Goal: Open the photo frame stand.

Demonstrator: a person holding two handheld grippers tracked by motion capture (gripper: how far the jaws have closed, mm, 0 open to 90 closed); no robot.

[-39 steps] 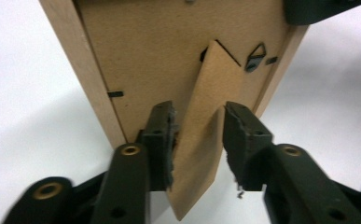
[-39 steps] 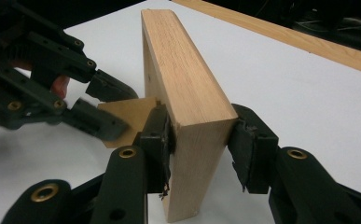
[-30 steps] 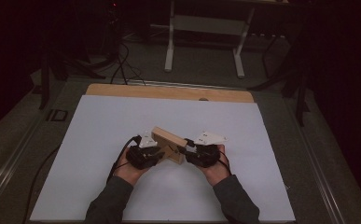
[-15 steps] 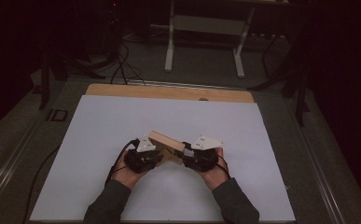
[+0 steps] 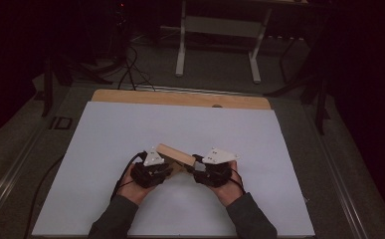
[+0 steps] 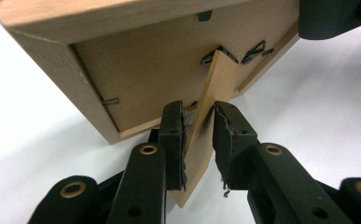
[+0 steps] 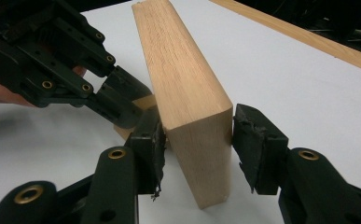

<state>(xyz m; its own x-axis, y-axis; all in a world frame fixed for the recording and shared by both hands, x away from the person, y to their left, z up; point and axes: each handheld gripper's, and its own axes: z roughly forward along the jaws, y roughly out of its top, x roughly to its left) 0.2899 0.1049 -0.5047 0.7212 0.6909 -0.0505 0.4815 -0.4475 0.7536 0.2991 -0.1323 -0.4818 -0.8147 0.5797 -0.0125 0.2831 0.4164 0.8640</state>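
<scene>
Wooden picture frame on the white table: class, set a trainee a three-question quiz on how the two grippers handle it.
1. True or false: the left gripper pinches the frame's fold-out stand.
2. Which part of the wooden picture frame sits between the right gripper's jaws: A its thick edge, B its glass?
3. What surface lies under the frame?

Key: 1 true. 2 A, with a gap at one pad; those jaws have just been opening. 3 The white table.

**Count of things on the table**

One wooden picture frame (image 5: 176, 155), with one fold-out stand (image 6: 205, 126) on its back. Two handheld grippers: the left gripper (image 5: 169, 169) and the right gripper (image 5: 195, 167). Two hands, one white sheet (image 5: 130, 129), one table (image 5: 180, 98).
</scene>
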